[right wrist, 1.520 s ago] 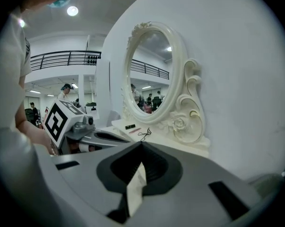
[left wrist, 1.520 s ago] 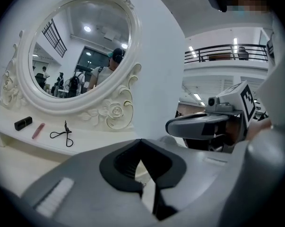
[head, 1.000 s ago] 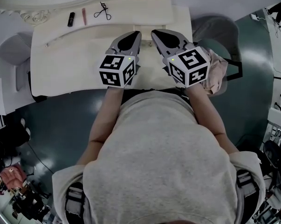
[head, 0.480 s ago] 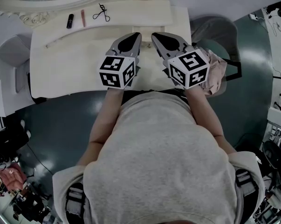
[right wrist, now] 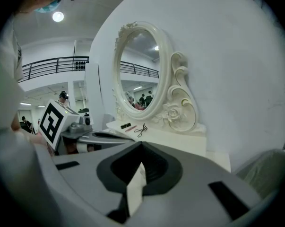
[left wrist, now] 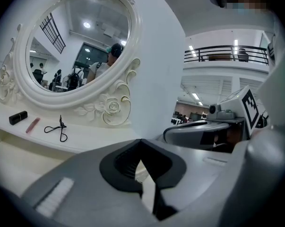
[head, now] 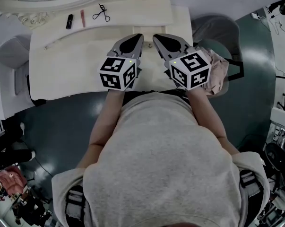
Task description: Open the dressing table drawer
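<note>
The cream dressing table [head: 71, 60] stands in front of me, with its oval mirror [left wrist: 81, 41] at the back. Its drawer front lies under the table top's near edge and shows in no view. My left gripper [head: 137, 36] and right gripper [head: 156, 35] hover side by side over the right half of the table top and point toward the mirror. Both are shut with nothing between the jaws. In the left gripper view the left gripper's [left wrist: 141, 141] black pads meet at the tip. The right gripper [right wrist: 141, 144] shows the same in its own view.
On the raised back shelf lie a black lipstick [head: 69, 21], a pink stick [head: 82, 17] and an eyelash curler [head: 100, 13]. A grey chair [head: 222, 27] and a pinkish cushion [head: 219, 74] are at the table's right. My own torso fills the near side.
</note>
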`<state>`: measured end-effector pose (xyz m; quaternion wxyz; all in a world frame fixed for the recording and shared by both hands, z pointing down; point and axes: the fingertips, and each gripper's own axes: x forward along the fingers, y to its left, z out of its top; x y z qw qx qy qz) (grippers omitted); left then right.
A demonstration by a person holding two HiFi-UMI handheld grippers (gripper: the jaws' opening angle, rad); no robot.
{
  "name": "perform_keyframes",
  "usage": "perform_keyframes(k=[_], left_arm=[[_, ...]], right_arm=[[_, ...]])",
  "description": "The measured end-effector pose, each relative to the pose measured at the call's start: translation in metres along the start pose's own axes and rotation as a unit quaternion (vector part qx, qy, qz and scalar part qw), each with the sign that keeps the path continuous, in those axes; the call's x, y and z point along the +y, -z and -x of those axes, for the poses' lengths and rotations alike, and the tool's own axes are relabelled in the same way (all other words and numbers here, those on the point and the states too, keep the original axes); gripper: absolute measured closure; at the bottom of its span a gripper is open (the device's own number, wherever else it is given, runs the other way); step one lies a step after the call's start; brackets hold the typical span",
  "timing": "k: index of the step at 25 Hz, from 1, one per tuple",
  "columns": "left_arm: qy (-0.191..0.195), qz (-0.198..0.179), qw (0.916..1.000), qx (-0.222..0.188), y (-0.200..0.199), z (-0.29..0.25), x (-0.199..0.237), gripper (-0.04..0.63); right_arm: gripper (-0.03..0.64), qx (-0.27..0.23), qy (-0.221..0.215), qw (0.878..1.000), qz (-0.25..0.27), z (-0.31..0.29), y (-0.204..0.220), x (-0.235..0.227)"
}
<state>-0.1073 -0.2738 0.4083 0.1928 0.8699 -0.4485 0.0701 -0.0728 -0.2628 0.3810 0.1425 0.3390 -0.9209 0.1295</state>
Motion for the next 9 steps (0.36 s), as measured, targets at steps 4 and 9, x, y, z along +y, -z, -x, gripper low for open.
perform_keyframes(k=[4,9], left_arm=[[0.001,0.001,1.0,-0.001,-0.001,0.0001,0.0,0.586],[0.004,0.0,1.0,0.002,0.0012,0.0004,-0.0032,0.586]], right_arm=[[0.609,0.002,0.003,1.0,0.002,0.0001,0.0005,-0.0009],[0.609,-0.001,0.007,1.0,0.001,0.0022,-0.0004,-0.0027]])
